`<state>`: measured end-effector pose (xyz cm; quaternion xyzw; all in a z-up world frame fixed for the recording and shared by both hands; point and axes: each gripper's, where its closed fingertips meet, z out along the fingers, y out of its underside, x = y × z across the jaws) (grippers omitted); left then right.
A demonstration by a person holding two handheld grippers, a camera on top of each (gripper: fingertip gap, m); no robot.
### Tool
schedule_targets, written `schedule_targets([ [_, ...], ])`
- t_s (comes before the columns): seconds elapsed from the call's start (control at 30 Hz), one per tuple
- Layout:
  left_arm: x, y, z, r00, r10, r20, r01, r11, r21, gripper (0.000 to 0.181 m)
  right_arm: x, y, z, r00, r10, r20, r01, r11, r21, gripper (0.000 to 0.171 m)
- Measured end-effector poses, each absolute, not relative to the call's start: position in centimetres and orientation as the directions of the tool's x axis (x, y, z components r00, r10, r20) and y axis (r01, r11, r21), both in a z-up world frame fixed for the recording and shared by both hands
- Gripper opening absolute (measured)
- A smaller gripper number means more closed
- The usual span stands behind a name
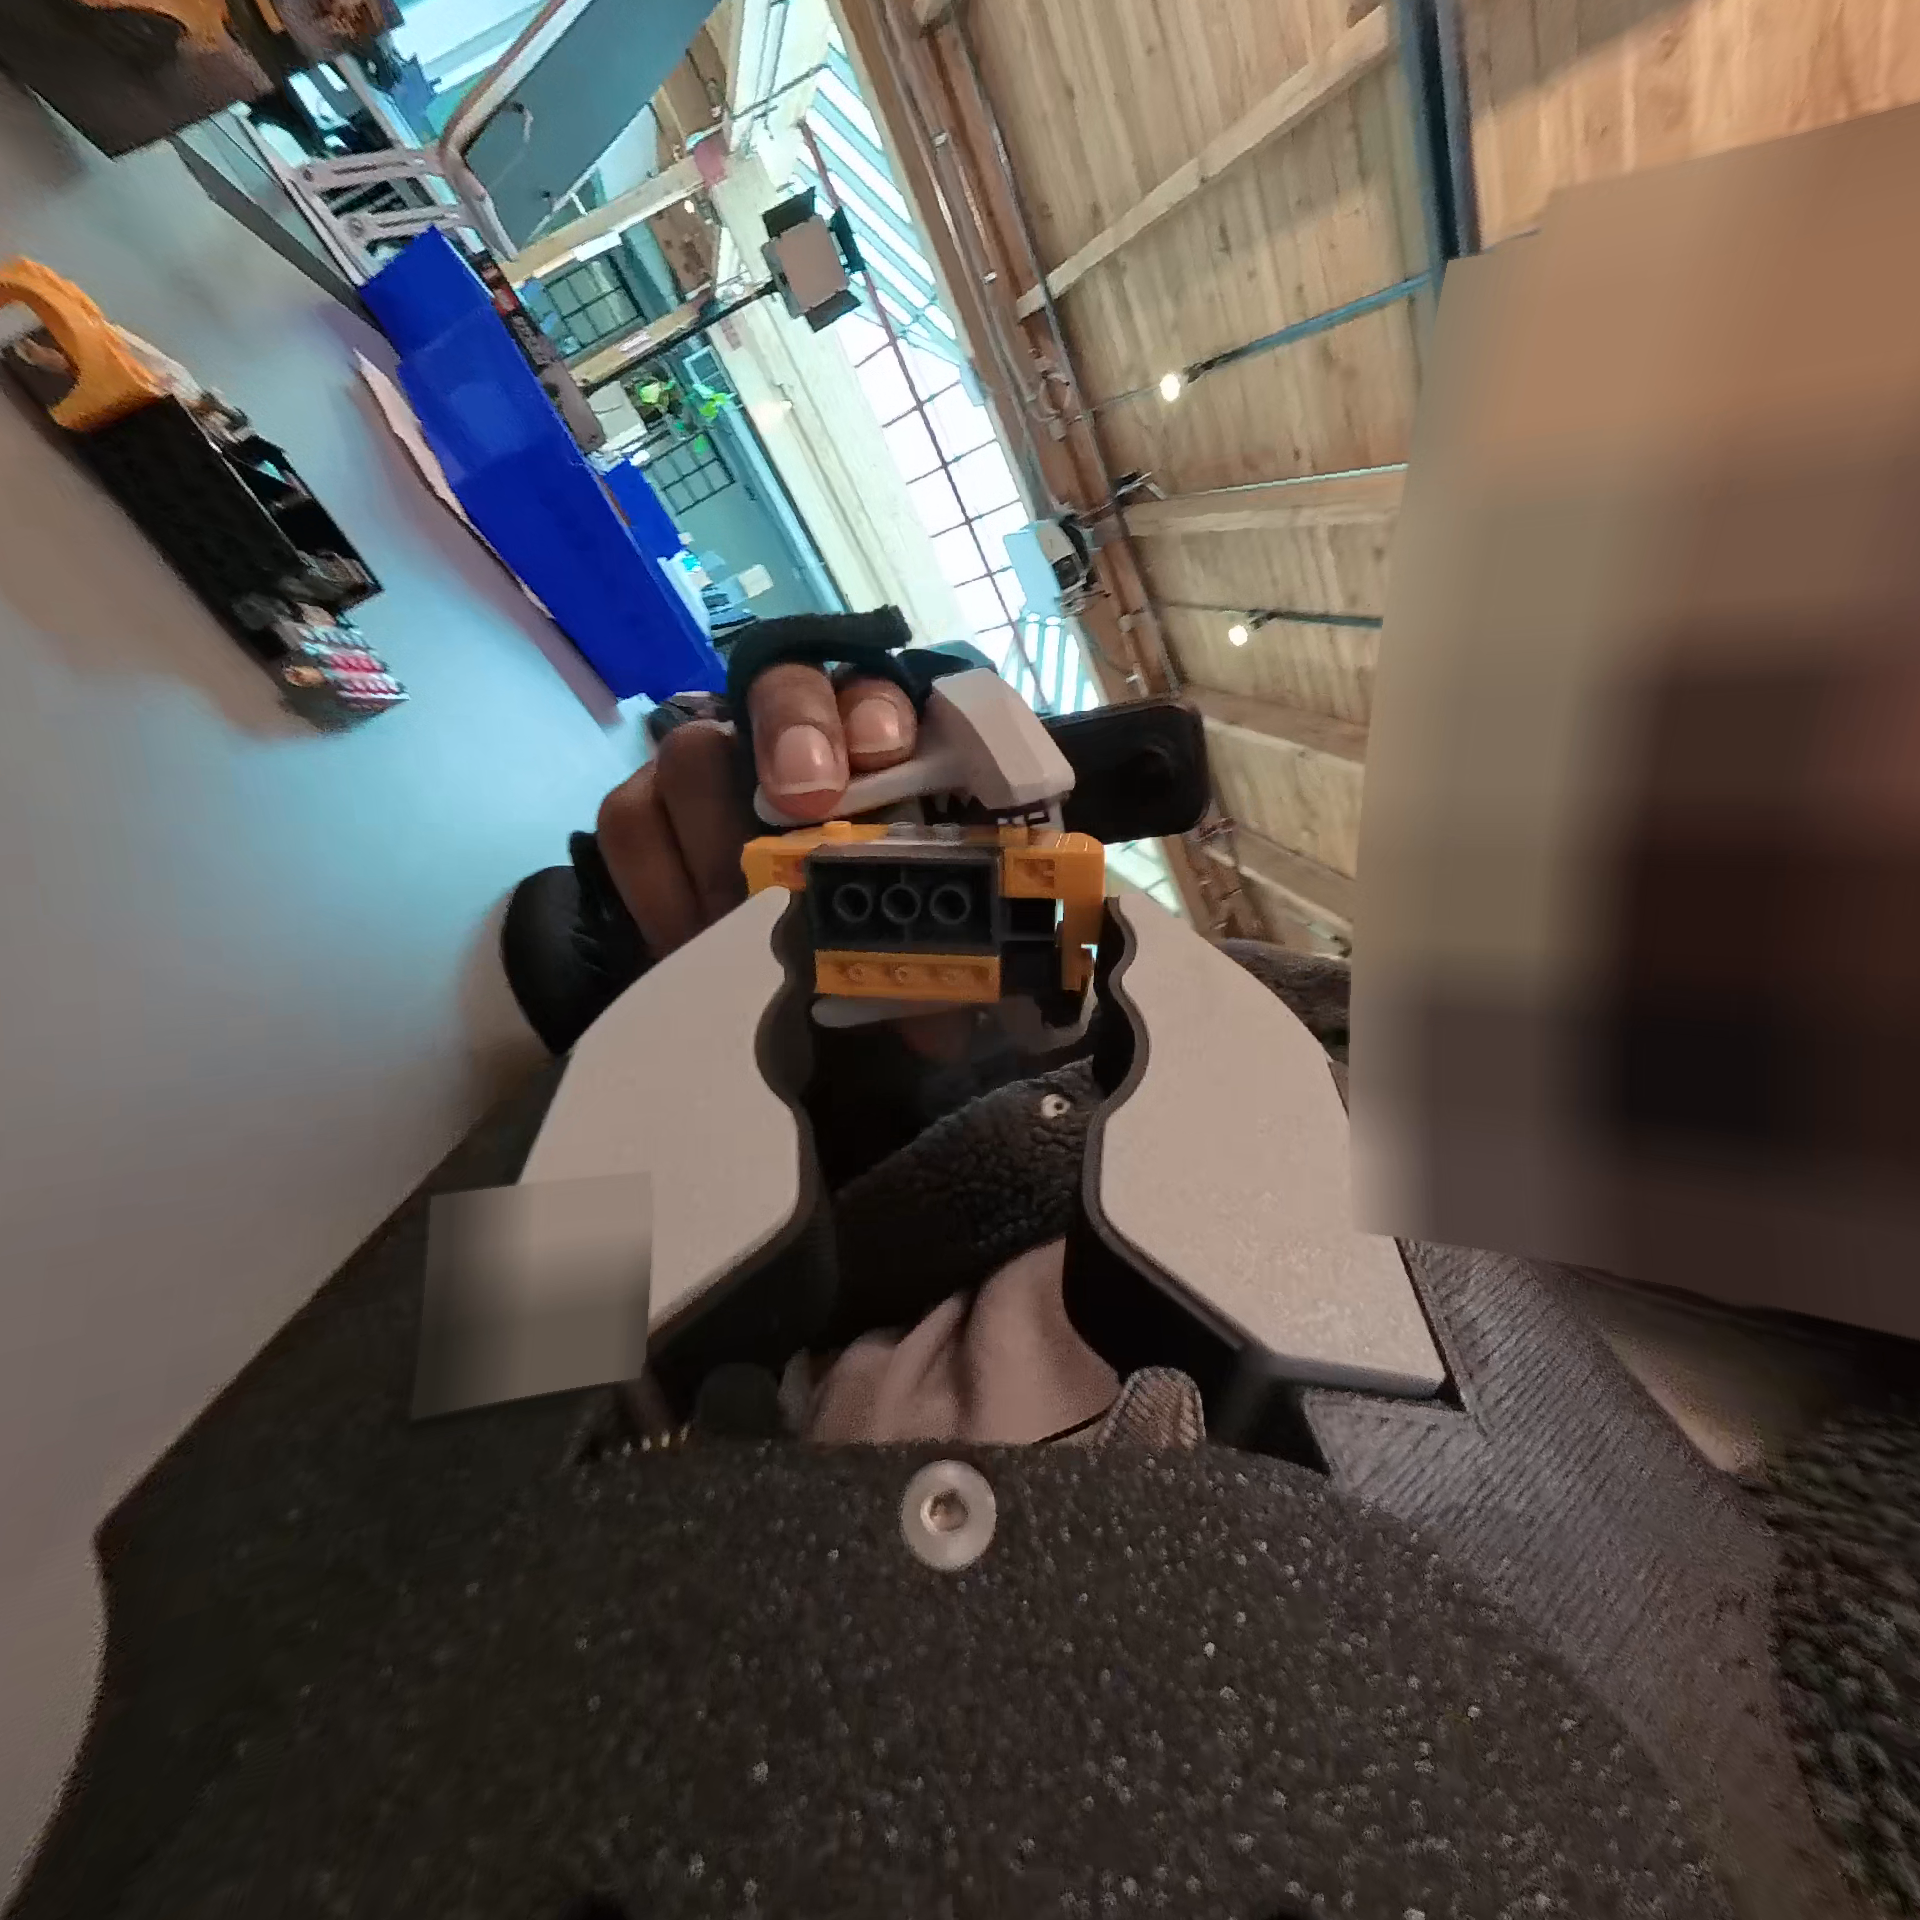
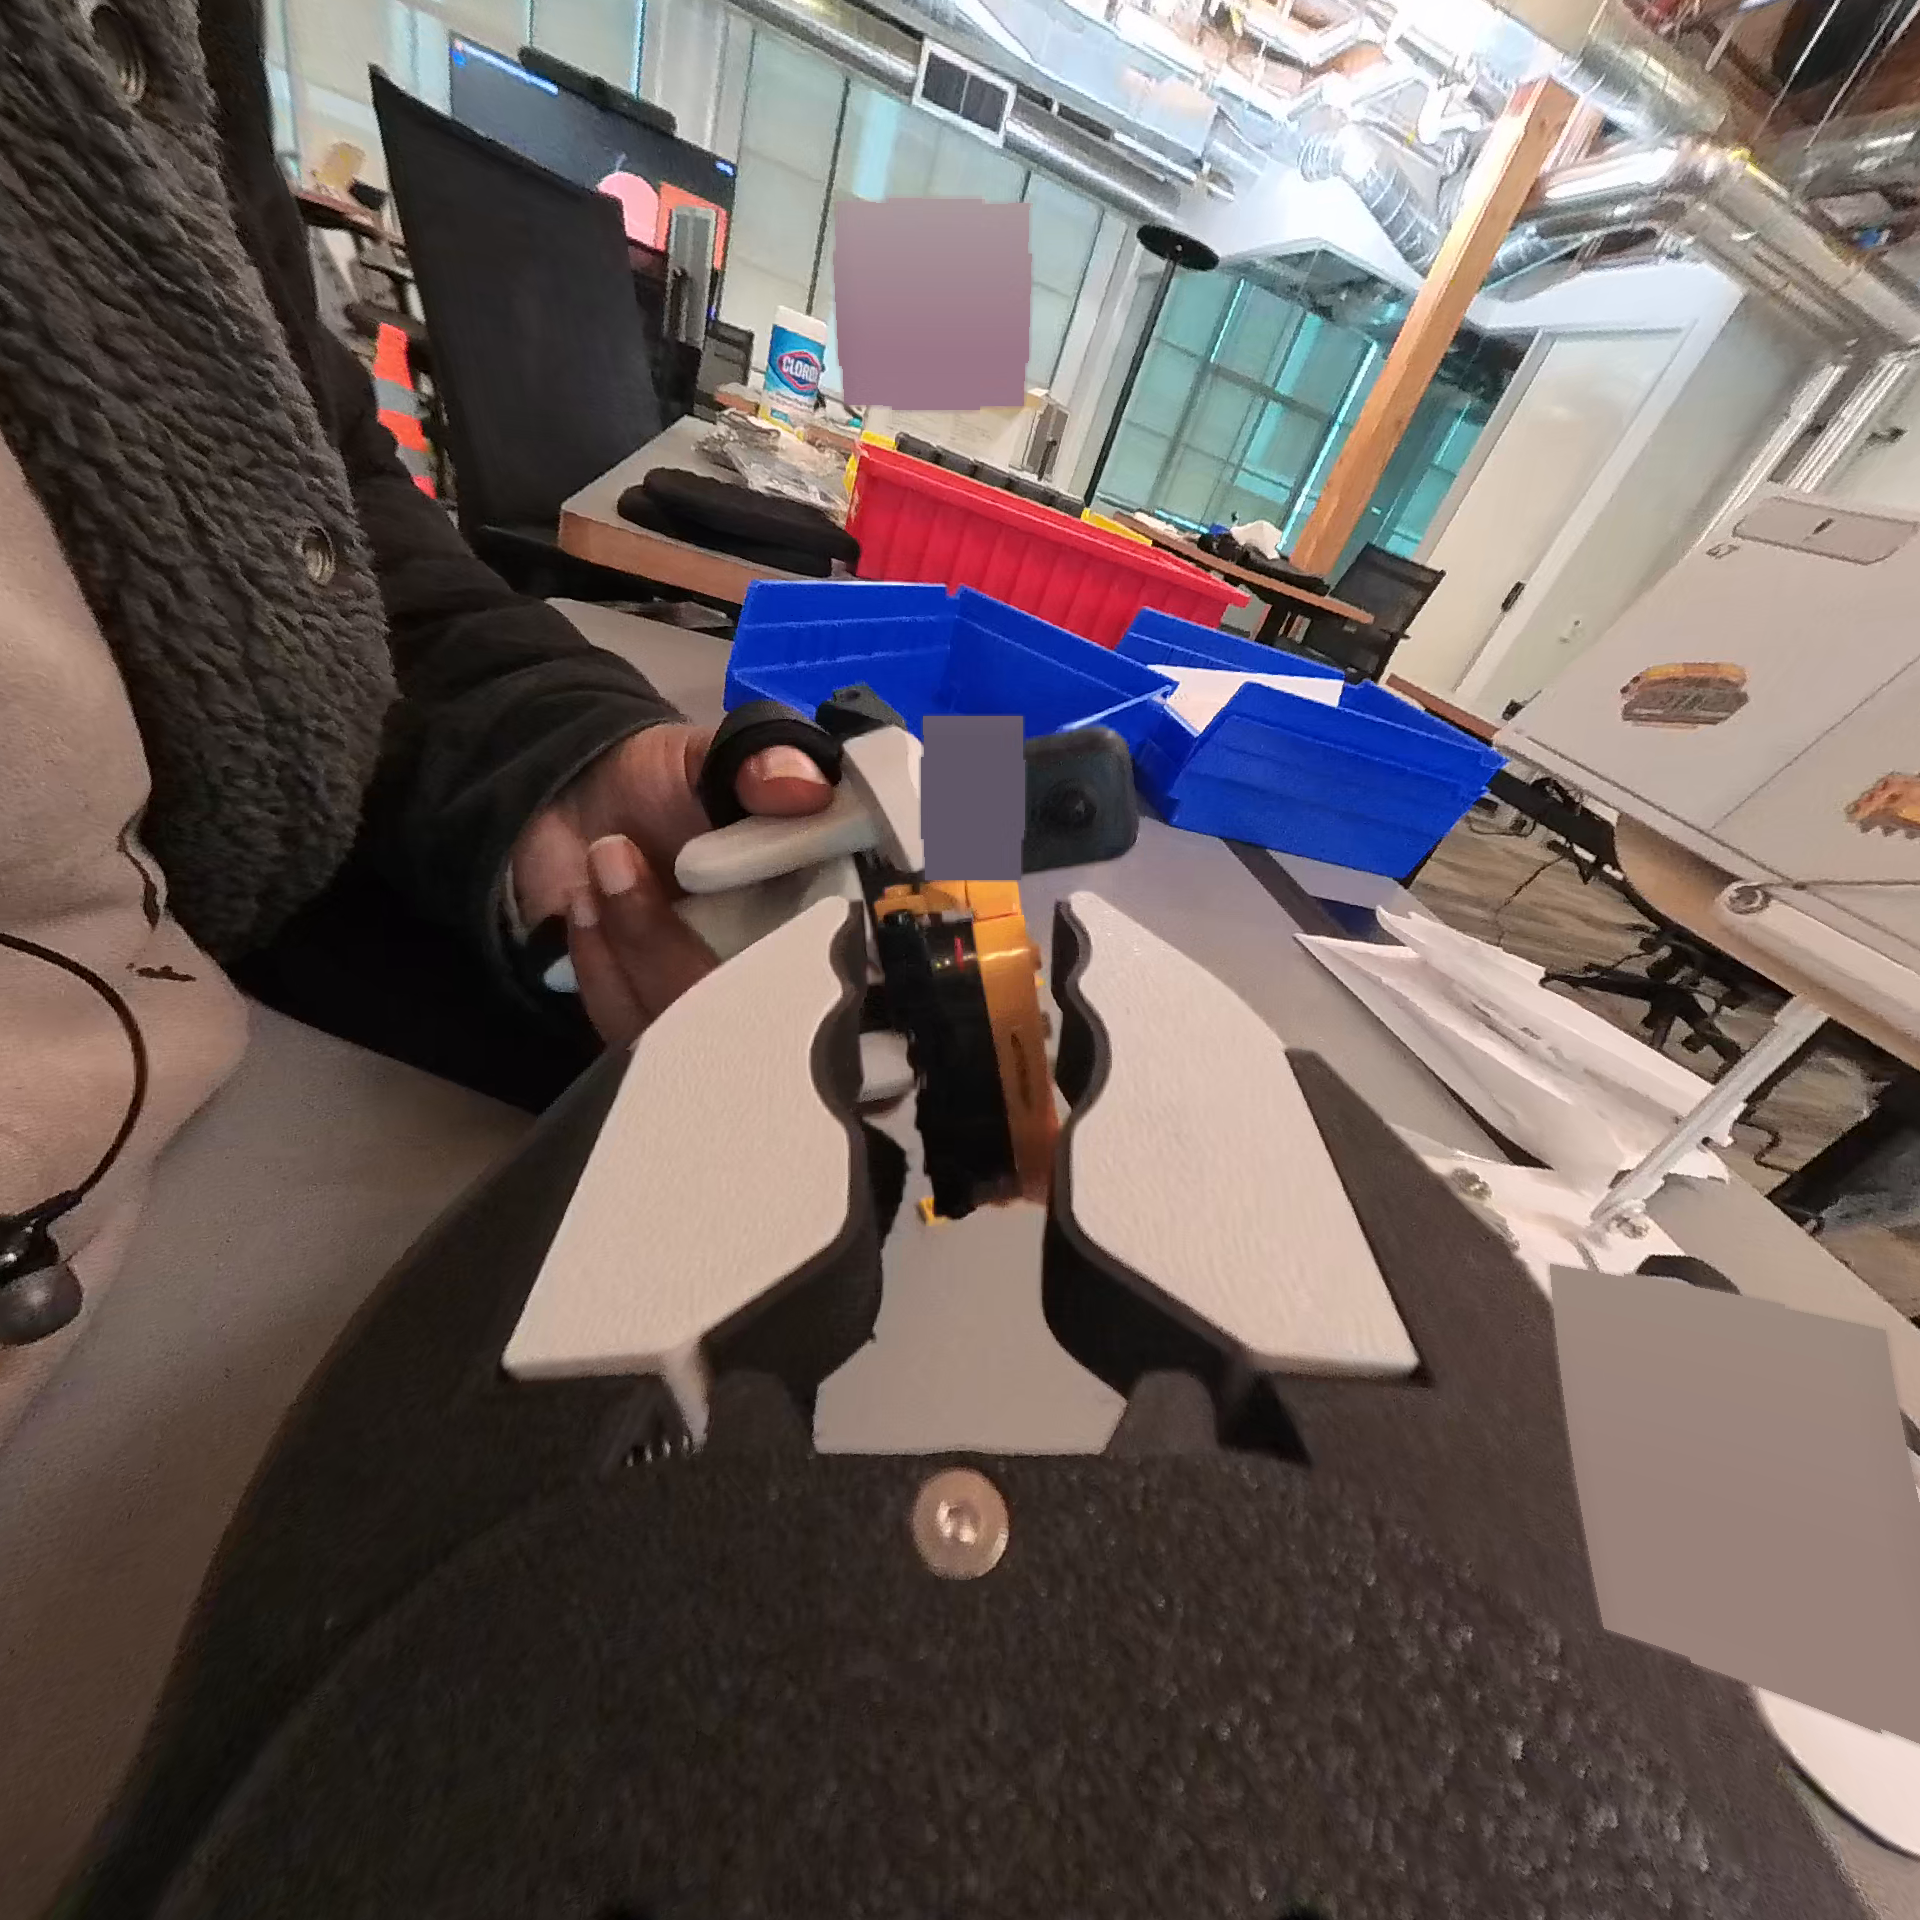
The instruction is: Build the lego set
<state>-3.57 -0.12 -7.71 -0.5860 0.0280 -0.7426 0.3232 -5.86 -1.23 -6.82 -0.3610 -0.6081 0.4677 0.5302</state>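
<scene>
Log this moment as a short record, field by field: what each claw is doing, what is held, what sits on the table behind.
held item: orange and black lego assembly, off the table, between both claws
left claw: fingers closed against the assembly's sides, its underside tubes facing this camera
right claw: fingers closed on the same assembly, seen edge-on
hands: one hand on the left claw's trigger, another on the right claw's
table: blue bins, red bin behind them, white paper sheets to the right
</scene>
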Motion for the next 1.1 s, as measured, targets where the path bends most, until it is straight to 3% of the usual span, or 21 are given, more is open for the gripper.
schedule_targets([
  [0.2,-3.9,0.0,-8.5,0.061,-0.579,0.813,0.384,-0.739,-0.554,0.052,-6.1,-0.9,-8.3,-0.172,0.909,0.380,0.033,0.391,-0.920,0.031],
  [0.57,-4.2,0.7,-8.8,0.113,-0.553,0.826,0.463,-0.706,-0.536,0.052,-6.4,-0.1,-8.8,-0.116,0.883,0.455,0.082,0.465,-0.881,0.028],
  [0.8,-4.4,0.9,-8.9,0.090,-0.540,0.837,0.472,-0.717,-0.513,0.052,-6.7,0.2,-9.0,-0.129,0.921,0.368,0.087,0.381,-0.921,0.028],
  [0.97,-5.2,1.1,-8.8,0.350,-0.658,0.666,0.346,-0.570,-0.745,0.055,-6.7,1.0,-9.4,-0.114,0.937,0.330,0.126,0.343,-0.931,0.028],
  [1.1,-6.5,1.6,-8.4,0.599,-0.723,0.344,0.091,-0.365,-0.926,0.052,-7.0,1.3,-10.5,-0.116,0.941,0.317,0.196,0.335,-0.922,0.028],
])
